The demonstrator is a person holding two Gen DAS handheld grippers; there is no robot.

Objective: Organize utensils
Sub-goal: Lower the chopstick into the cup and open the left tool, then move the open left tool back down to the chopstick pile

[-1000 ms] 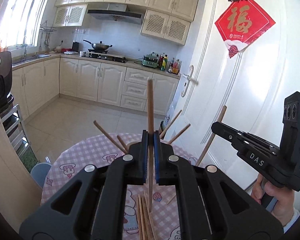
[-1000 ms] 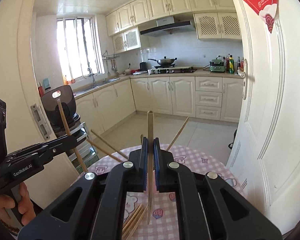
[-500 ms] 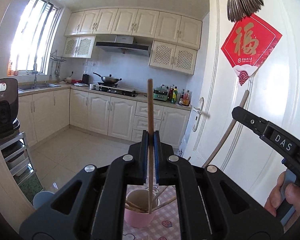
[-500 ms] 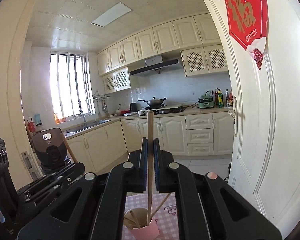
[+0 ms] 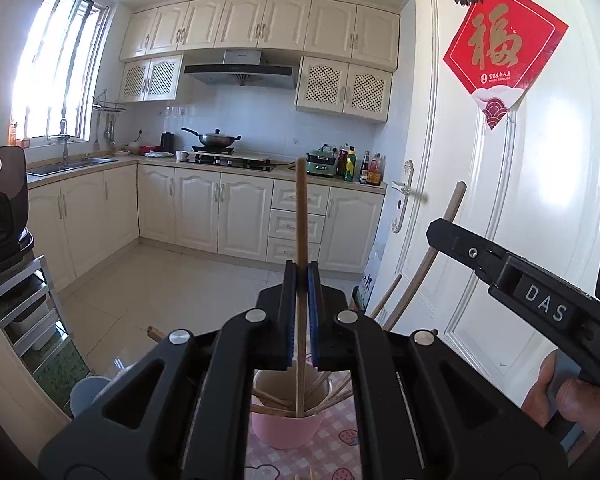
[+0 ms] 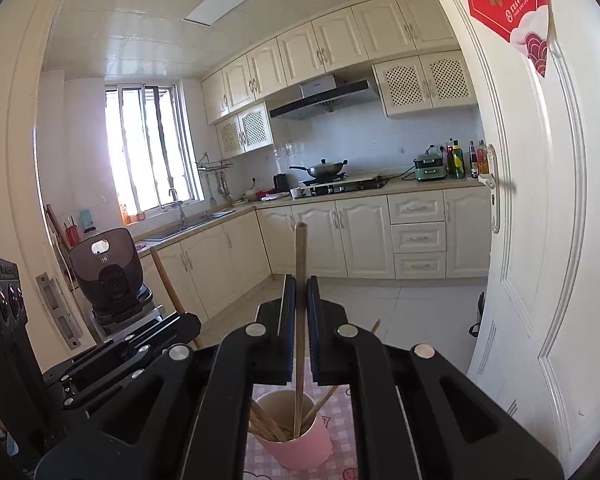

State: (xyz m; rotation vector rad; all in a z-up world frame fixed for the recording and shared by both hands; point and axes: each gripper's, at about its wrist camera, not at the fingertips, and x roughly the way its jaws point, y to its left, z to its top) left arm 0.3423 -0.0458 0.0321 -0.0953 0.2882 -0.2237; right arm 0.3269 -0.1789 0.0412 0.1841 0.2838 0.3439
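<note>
My left gripper (image 5: 301,276) is shut on an upright wooden chopstick (image 5: 301,216). The stick's lower end hangs inside the pink cup (image 5: 288,428), which holds several other chopsticks. In the right wrist view, my right gripper (image 6: 300,284) is shut on a second upright chopstick (image 6: 301,252), and its tip also dips into the pink cup (image 6: 300,452). Each gripper shows in the other's view. The right gripper (image 5: 436,230) is at the right with its chopstick (image 5: 448,220) slanting. The left gripper (image 6: 188,324) is at the lower left with its chopstick (image 6: 166,276).
The cup stands on a table with a pink checked cloth (image 5: 340,452). The ends of loose chopsticks (image 5: 312,472) lie on it nearer to me. A white door (image 5: 480,200) is close on the right. A rice cooker (image 6: 108,268) on a rack stands at the left.
Both grippers have carried their chopsticks away from the loose pile and over to the pink cup. The stick tips, then above the tablecloth, now hang inside the cup.
</note>
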